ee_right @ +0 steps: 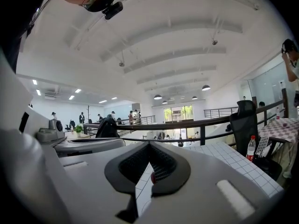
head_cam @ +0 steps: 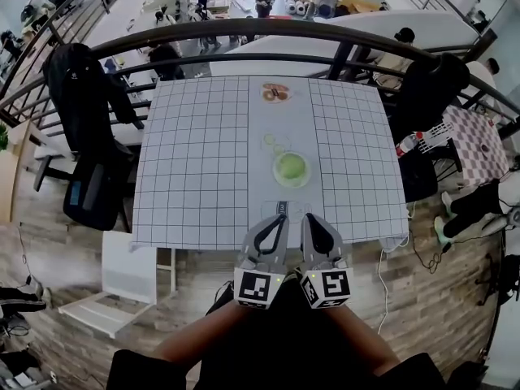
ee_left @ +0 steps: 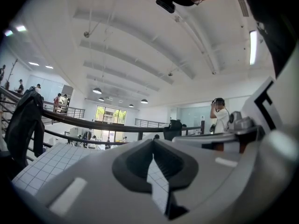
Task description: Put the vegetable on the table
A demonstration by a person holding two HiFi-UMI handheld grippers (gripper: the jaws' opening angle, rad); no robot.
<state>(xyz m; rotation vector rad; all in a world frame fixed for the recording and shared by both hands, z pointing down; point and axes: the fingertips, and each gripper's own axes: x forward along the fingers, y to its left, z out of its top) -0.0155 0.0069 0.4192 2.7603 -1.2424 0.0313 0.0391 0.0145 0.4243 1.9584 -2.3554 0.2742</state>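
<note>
Left gripper (head_cam: pixel 282 218): we see its fingers closed, nothing between them.
Right gripper (head_cam: pixel 309 218): fingers closed, empty.
Vegetable (head_cam: pixel 291 169): green, on the worktop (head_cam: pixel 195 161) centre, apart from both grippers.

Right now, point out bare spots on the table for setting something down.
Free: the table has bare gridded left and right halves. Crowded: the plain middle strip, holding a plate at the far edge and the green vegetable nearer you.

Right gripper (ee_right: pixel 149 144) jaws together, nothing gripped. Gridded table (ee_right: pixel 233 160) beyond, also visible through the slit below the tips. Small red speck in the slit, possibly an item on the table. Red-capped bottle (ee_right: pixel 251 148) at right; dark railing (ee_right: pixel 187 123) behind.
</note>
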